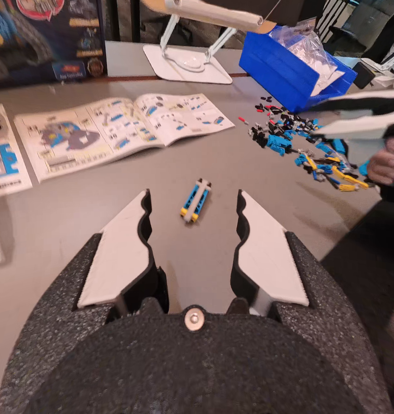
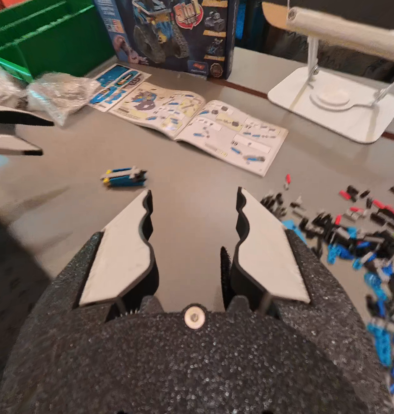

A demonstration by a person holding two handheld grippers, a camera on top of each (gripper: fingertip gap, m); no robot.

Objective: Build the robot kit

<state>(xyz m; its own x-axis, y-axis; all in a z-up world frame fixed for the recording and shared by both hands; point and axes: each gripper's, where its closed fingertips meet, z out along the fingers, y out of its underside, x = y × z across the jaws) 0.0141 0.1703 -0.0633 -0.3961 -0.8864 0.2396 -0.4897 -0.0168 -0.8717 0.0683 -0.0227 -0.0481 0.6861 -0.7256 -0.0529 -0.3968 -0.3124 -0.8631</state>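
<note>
1. At twelve o'clock from the left claw [image 1: 193, 192], just beyond its tips, a small blue-and-grey plastic brick assembly with yellow end pins [image 1: 195, 200] lies flat on the grey table [image 1: 191, 156], touching neither finger.
2. From the right claw [image 2: 193, 190] the same assembly [image 2: 124, 177] sits near, at about ten o'clock, well clear of its fingers.
3. Risk, as I judge it: the piece is narrow and lies loose on a smooth top, so a claw coming down off-centre could knock it skidding or spin it rather than catch it. Its pins could also pop apart under a hard pinch.
4. A second risk is the two claws meeting, since each shows at the edge of the other's view and both point toward the same patch of table.
5. Left claw: wide open, holding nothing, tilted down toward the table.
6. Right claw: likewise spread wide and empty, angled down, with a loose heap of black, blue, red and yellow plastic parts [image 2: 359, 235] just beside it at three o'clock; a careless sweep could scatter them.
7. Farther out, an open printed instruction booklet [image 1: 124, 132] lies at eleven o'clock in the left wrist view, a blue plastic bin holding clear bags [image 1: 287, 69] at one o'clock, and a white lamp-like stand base [image 1: 187, 65] beyond.
</note>
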